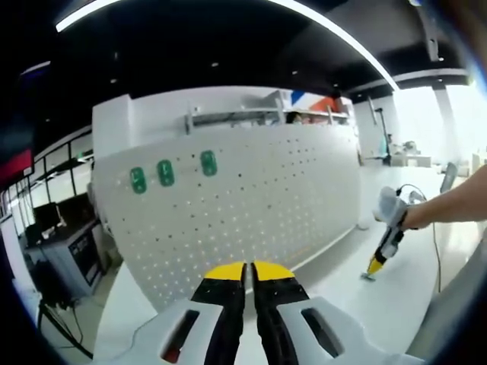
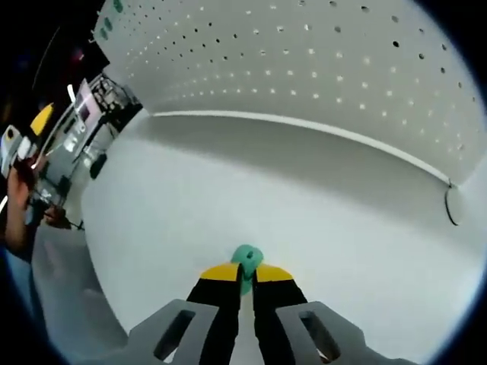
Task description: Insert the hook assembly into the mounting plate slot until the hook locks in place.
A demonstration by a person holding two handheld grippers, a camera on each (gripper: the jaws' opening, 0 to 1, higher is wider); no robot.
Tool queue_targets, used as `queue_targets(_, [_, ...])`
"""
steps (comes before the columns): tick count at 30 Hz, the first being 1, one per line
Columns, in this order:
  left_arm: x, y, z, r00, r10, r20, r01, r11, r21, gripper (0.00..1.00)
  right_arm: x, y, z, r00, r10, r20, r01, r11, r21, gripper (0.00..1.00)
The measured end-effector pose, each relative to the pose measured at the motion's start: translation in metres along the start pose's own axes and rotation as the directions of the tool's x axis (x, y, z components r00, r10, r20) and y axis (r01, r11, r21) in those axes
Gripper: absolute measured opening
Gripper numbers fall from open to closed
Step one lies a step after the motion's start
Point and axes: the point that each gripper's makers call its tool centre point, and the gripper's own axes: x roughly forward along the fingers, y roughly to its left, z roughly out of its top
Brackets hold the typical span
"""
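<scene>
Green hook [image 2: 246, 258] sits pinched in my closed right gripper [image 2: 246, 271] low over the table [image 2: 228, 198], well apart from the pegboard [image 1: 251, 198], left gripper [image 1: 249, 268] closed empty; insertion not begun.

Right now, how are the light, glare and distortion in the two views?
Left gripper view: the pegboard bulges from fisheye bending, ceiling light strips glare, and the window side at right is washed out. Right gripper view: even soft light, the table shaded below the board, and the green hook slightly soft.
</scene>
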Motion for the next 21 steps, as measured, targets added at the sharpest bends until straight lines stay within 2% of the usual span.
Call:
queue_targets(10, [0.001,-0.005,-0.003,1.0,-0.015,-0.007,0.015,1.0,0.0,0.03,0.0,0.004,0.0,1.0,0.012,0.019,-0.012,1.0,0.001,0.01])
queue_targets(21, [0.007,-0.025,-0.003,0.998,-0.061,-0.012,0.061,0.998,0.005,0.02,-0.015,0.01,0.016,0.994,-0.007,0.109,0.01,1.0,-0.024,0.01])
